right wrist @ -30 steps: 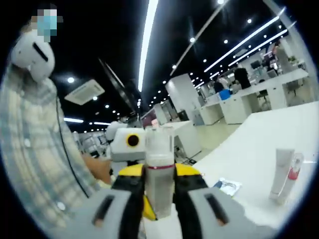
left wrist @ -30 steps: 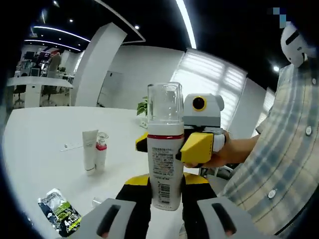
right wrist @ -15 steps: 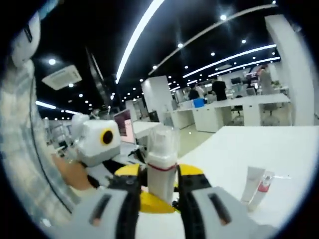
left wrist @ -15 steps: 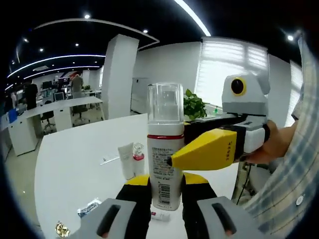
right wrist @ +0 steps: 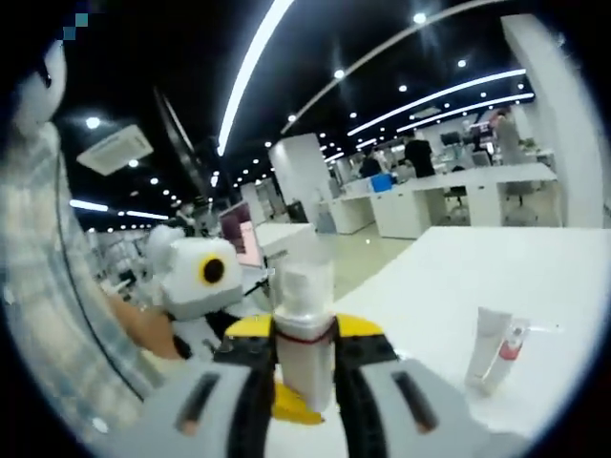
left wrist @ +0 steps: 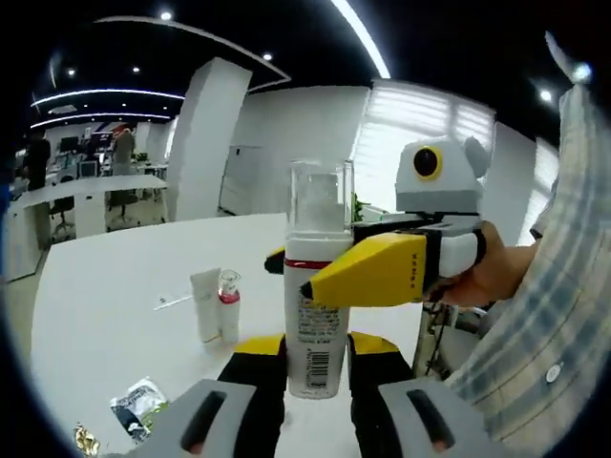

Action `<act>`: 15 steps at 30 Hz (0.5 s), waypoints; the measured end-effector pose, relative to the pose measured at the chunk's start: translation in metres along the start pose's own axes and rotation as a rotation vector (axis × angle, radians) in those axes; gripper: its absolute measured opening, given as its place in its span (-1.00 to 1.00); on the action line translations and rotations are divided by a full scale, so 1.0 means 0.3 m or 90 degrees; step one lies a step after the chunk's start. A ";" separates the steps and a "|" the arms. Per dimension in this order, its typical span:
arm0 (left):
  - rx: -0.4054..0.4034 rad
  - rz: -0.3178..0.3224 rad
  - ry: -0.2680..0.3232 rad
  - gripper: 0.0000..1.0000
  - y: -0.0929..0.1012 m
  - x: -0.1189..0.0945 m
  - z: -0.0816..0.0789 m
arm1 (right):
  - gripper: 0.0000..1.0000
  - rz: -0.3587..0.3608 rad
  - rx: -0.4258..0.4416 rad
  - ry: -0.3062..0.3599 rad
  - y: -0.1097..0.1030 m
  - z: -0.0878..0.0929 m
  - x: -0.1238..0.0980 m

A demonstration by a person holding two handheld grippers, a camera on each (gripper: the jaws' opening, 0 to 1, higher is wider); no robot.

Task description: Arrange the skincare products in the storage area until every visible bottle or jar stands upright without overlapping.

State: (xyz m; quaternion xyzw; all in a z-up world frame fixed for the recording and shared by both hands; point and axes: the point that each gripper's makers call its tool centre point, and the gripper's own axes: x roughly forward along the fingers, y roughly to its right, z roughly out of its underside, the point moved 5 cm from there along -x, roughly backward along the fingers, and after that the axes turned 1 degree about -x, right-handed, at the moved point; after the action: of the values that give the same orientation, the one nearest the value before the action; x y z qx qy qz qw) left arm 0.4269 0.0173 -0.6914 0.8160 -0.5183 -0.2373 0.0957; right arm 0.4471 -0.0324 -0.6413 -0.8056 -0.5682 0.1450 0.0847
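Note:
A white pump bottle with a red band and a clear cap stands upright in the air, above the white table. My left gripper is shut on its lower body. My right gripper comes in from the right, its yellow jaws on either side of the bottle's upper body. In the right gripper view the same bottle sits clamped in my right gripper. A white tube and a small pink-capped bottle stand upright side by side on the table.
A printed sachet and a small gold wrapper lie near the table's near edge. A person's hand and checked sleeve are at the right. Tube and small bottle stand on the table. Office desks lie beyond.
Both cameras swung a little, so the table and its items shifted in view. The pump bottle stays held between both grippers, and the right gripper's jaws sit slightly lower on it.

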 end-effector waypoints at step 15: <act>-0.046 0.305 0.049 -0.43 0.157 -0.050 -0.036 | -0.59 -0.260 0.039 0.053 -0.127 -0.044 -0.088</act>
State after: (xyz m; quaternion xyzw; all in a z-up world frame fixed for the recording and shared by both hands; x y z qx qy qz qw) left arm 0.3893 0.0088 -0.6588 0.6742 -0.6842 -0.1952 0.1979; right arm 0.4093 -0.0438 -0.6137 -0.6758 -0.7112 0.1089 0.1603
